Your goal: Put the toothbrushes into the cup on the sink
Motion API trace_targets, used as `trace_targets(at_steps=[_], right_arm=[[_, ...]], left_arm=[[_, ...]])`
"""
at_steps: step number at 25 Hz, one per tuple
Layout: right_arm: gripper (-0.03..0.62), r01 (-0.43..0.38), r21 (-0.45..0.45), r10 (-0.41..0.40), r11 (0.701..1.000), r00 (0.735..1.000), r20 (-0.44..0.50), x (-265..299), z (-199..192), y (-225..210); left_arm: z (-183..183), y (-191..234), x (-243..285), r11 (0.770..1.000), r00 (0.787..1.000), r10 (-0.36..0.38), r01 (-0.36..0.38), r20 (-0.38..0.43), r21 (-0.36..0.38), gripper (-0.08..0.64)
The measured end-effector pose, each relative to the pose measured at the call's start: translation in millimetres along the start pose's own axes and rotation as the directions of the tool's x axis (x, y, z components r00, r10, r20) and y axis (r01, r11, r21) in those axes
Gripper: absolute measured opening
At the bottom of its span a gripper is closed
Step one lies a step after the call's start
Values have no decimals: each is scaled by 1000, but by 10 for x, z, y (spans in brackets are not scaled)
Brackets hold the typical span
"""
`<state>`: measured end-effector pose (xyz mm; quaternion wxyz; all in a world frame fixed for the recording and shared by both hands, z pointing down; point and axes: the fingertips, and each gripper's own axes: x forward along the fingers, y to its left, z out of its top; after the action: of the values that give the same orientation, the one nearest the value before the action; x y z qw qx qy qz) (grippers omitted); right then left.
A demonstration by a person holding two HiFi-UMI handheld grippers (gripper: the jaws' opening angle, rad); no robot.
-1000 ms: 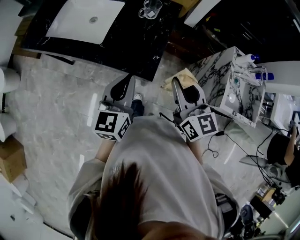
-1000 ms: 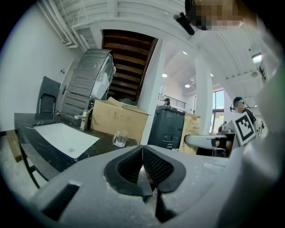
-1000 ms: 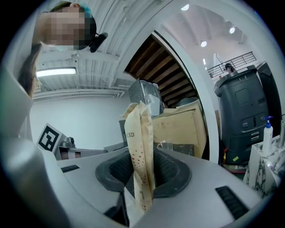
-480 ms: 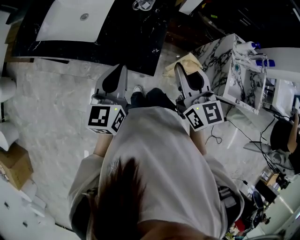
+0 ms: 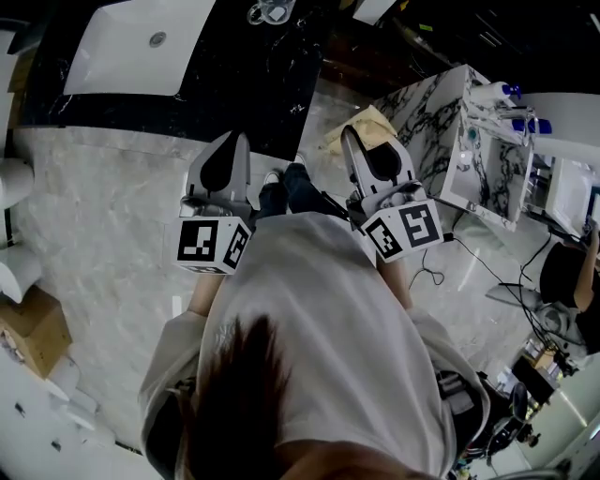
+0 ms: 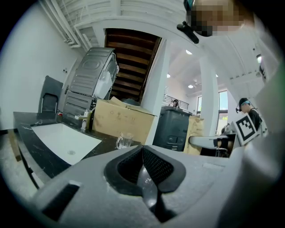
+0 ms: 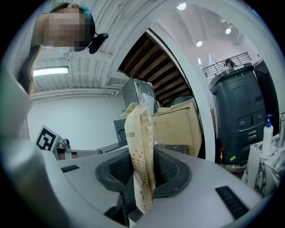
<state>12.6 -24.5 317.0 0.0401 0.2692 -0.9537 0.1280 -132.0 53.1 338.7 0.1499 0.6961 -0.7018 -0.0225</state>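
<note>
We judge this the carry. The right gripper (image 7: pixel 143 165) pinches a beige packet (image 7: pixel 139 138). The left gripper (image 6: pixel 142 153) is pressed onto a slim dark handle (image 6: pixel 147 187), likely a toothbrush. The cup (image 5: pixel 269 11) stands just right of the sink (image 5: pixel 122 42), well ahead of us; next we must reach over it.
</note>
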Motion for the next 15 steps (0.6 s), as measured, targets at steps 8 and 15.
trace_targets(at_steps=[8,15], right_arm=[[106,-45,-7,45,999,999,7,264,199,-399],[106,-83,-30,84,996,996,19,454,282,-637]], left_arm=[[228,-43,330,998,997,63,-64,52,7,16],[315,50,489,990,984,141,-143,105,8,16]])
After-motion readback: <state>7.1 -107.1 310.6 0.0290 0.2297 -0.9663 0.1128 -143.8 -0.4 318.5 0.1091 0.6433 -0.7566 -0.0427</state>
